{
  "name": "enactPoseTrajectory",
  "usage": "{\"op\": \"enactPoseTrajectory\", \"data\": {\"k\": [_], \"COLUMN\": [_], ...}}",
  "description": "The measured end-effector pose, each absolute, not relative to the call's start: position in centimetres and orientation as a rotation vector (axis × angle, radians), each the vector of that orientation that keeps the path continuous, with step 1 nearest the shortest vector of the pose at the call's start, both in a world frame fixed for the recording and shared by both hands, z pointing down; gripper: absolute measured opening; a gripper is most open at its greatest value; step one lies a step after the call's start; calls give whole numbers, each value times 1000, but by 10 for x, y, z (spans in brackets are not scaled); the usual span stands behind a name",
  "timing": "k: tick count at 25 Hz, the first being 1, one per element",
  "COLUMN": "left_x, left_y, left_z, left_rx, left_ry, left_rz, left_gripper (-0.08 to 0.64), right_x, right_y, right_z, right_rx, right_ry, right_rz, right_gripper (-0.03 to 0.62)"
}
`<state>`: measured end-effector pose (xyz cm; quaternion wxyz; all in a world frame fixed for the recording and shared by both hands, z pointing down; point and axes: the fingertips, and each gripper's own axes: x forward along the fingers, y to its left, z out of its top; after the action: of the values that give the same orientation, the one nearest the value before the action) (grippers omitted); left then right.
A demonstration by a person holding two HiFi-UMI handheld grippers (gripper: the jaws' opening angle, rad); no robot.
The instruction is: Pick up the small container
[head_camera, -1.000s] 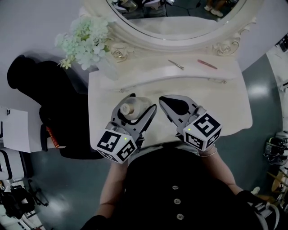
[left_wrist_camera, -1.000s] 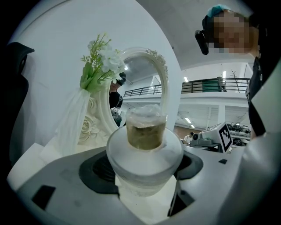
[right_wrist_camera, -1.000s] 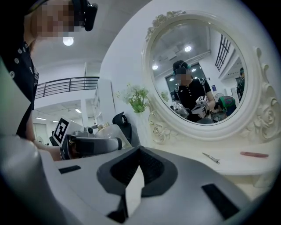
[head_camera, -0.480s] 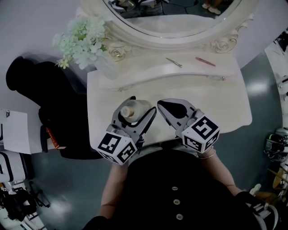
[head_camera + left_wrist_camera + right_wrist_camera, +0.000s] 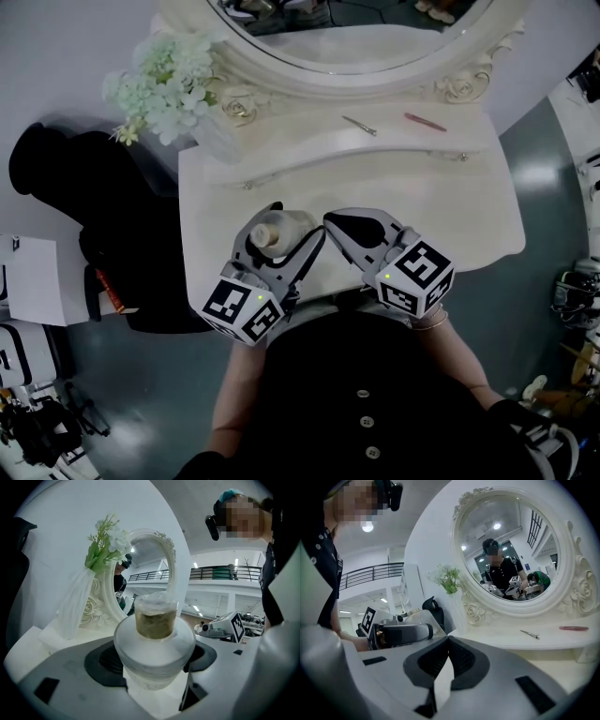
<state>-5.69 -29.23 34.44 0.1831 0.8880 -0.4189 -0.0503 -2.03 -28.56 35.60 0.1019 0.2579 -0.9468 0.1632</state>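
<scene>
The small container (image 5: 154,644) is a frosted white jar with a narrower brownish neck and a clear cap. It stands upright between the jaws of my left gripper (image 5: 154,667), which is shut on its body. In the head view the container (image 5: 270,231) sits inside the left gripper (image 5: 281,236) over the near part of the white dressing table (image 5: 450,216). Whether it rests on the table or hangs just above it cannot be told. My right gripper (image 5: 328,221) is just to the right, its tips close to the left gripper. Its jaws (image 5: 447,641) are shut with nothing between them.
A round mirror (image 5: 356,37) in an ornate white frame stands at the back of the table. A vase of pale flowers (image 5: 169,80) is at the back left. A metal clip (image 5: 359,126) and a pink stick (image 5: 425,122) lie on the raised shelf. A black chair (image 5: 103,216) is left of the table.
The head view has drifted slightly. Both grippers keep nearly the same pose, the left one still shut on the container.
</scene>
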Motion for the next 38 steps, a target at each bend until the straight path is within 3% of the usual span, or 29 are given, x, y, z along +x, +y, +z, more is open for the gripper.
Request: {"op": "enactPoseTrajectory", "data": {"k": [38], "left_x": [-72], "left_y": [-295], "left_z": [346], "left_rx": [2509], "left_ry": [-1175], "left_rz": [-154], "left_gripper": [330], "right_x": [-29], "right_y": [-289], "right_z": [357], "right_rx": [768], "right_ry": [-2770], "right_rz": [454], "right_gripper": [2]}}
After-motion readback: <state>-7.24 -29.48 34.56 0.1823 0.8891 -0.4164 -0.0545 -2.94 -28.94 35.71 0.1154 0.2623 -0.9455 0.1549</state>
